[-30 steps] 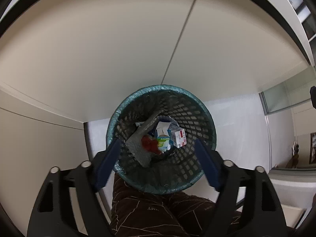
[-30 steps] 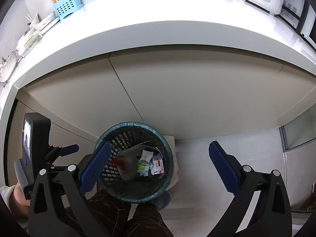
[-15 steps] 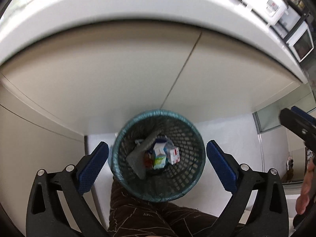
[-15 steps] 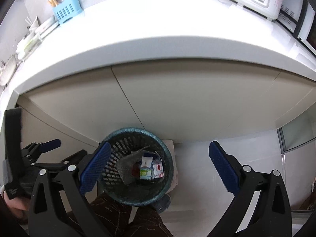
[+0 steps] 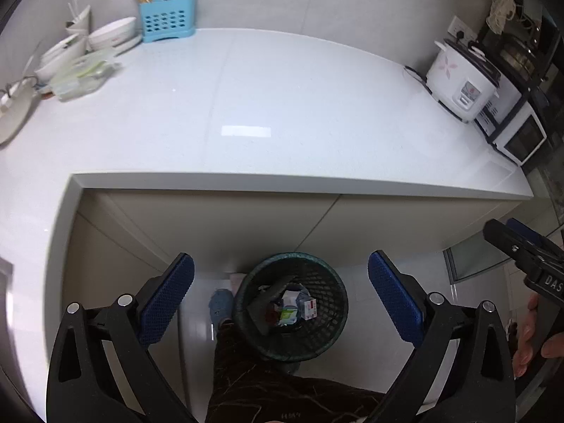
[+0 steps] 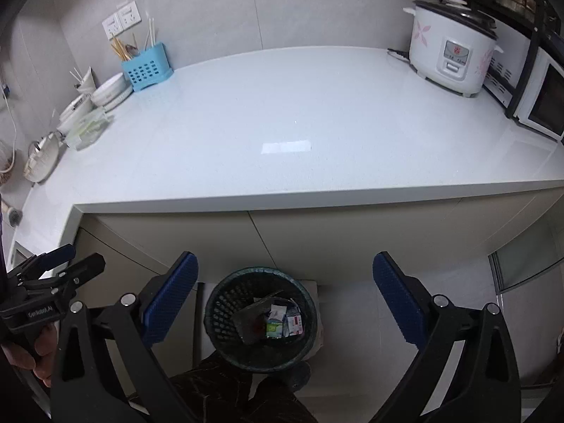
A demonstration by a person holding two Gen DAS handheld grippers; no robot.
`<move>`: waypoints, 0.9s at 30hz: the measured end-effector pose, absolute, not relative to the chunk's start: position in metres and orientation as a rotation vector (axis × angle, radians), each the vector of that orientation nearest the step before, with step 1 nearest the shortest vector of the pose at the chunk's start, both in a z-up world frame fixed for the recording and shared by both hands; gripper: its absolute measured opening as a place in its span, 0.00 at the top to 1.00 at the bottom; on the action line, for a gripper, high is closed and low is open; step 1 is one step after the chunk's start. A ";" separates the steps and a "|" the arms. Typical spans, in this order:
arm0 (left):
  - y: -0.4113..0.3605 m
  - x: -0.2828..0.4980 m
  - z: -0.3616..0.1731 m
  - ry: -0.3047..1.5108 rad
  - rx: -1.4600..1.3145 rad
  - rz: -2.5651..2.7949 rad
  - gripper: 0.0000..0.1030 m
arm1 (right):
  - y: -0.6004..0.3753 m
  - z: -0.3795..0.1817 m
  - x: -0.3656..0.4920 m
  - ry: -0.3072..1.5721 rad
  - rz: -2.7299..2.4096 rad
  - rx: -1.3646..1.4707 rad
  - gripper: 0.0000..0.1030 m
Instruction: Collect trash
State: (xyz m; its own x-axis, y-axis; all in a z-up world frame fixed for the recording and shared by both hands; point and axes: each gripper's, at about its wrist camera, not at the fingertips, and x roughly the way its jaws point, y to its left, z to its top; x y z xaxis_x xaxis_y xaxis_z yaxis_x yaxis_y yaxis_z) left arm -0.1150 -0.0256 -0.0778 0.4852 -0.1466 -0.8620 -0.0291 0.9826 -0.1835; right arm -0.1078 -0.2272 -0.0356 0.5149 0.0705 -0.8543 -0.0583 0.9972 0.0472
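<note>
Trash (image 5: 287, 308) in mesh bin (image 5: 331, 331) far below each empty, wide-open hand-held gripper (image 5: 280, 298)

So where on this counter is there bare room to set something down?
The wide middle of the white countertop is bare, from the blue utensil caddy across to the rice cooker and forward to its front edge. It is crowded along the left side, where stacked bowls and other dishes sit, and at the right end by the microwave.
</note>
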 end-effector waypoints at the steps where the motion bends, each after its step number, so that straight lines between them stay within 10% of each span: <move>1: -0.022 -0.118 -0.068 1.061 -0.197 -0.070 0.06 | -0.226 -0.026 -0.111 1.026 0.081 0.018 0.07; 27: -0.041 -0.147 -0.003 1.048 -0.134 -0.103 0.07 | -0.209 0.020 -0.148 1.033 0.087 -0.046 0.07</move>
State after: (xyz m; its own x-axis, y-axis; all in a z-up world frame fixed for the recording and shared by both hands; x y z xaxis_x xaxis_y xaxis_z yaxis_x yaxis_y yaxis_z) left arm -0.1468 -0.0410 -0.0030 0.4957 -0.1484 -0.8558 0.0204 0.9870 -0.1593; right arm -0.1483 -0.2092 0.0200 0.5093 0.0503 -0.8591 -0.0935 0.9956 0.0028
